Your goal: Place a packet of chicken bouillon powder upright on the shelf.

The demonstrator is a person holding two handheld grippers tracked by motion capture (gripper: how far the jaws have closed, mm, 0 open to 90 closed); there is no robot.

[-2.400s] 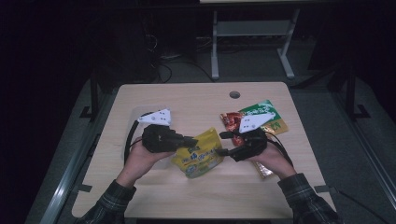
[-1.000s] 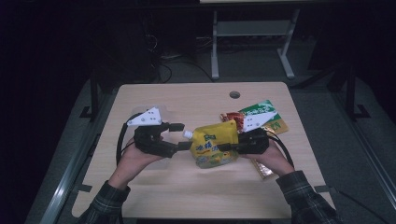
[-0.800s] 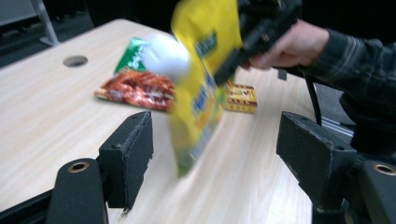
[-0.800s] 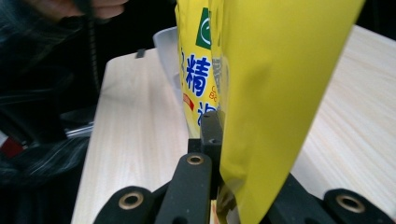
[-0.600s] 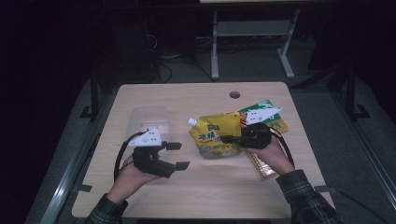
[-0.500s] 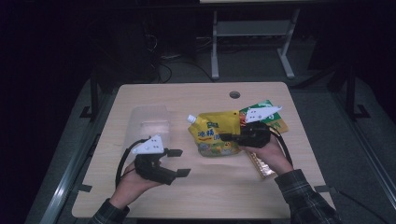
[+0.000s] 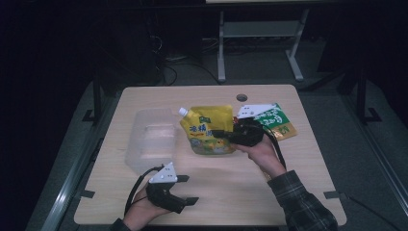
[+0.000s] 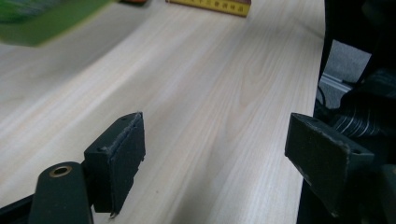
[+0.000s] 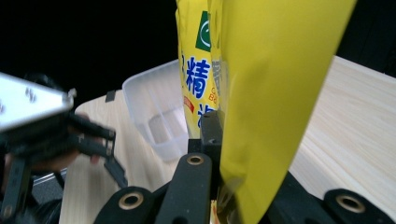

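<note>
Right tool (image 7: pixel 222 134): clenched on yellow pouch (image 7: pixel 208 130); slip risked by thin-edge grip.
Left tool (image 7: pixel 187 188): released, at 7 o'clock.

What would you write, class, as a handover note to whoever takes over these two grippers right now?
Left gripper: jaws open, nothing between them, low over the table's near left corner; they have just been opening further.
Right gripper: jaws shut on the yellow pouch, holding it above mid-table, spout up and toward the far left.
Clear tub: left of the pouch, nothing visible in it.
Green packet: lying beyond the right hand.
Done: pouch picked up, in the right gripper alone.
Left: probably set the pouch into the tub, then perhaps the other packets.
</note>
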